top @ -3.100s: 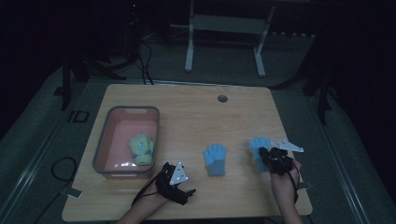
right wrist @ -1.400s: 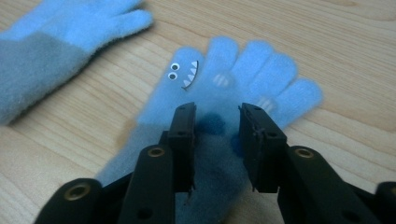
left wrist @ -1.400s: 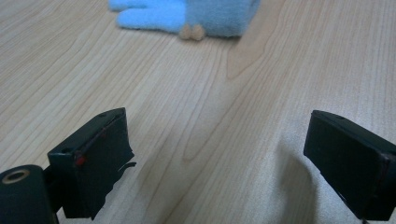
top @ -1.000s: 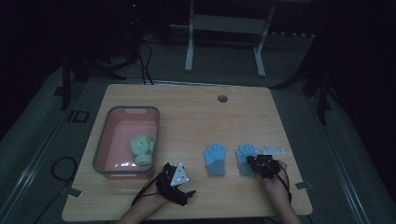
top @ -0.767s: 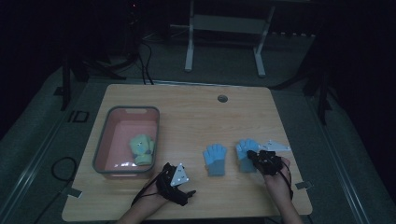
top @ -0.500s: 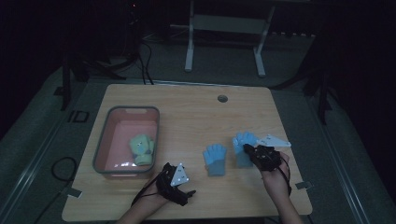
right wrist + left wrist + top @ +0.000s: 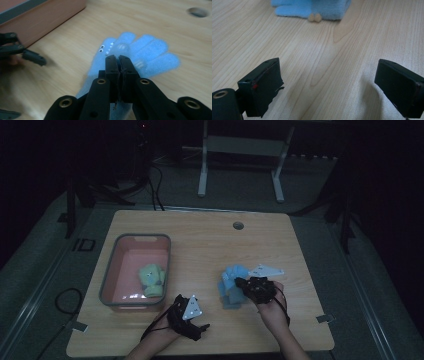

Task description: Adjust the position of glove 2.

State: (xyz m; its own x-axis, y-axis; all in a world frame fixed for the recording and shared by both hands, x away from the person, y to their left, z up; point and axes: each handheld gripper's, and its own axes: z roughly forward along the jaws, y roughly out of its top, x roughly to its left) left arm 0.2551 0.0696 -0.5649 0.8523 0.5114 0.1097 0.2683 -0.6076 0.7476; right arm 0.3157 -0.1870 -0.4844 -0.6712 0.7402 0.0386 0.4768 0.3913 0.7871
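Two light-blue gloves (image 7: 233,287) — one overlapping the other, fingers spread, on the table.

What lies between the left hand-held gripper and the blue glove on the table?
Bare wood. In the left gripper view, the open left hand-held gripper faces the blue glove across empty table surface; nothing lies between them.

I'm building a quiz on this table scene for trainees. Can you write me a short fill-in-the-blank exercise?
1. The right tool is shut on a ____ glove.
2. The left tool stands with its jaws ____ over bare wood.
3. The pink bin holds a ____ glove.
4. A second blue glove lies flat on the ____.

Missing words: blue; open; green; table
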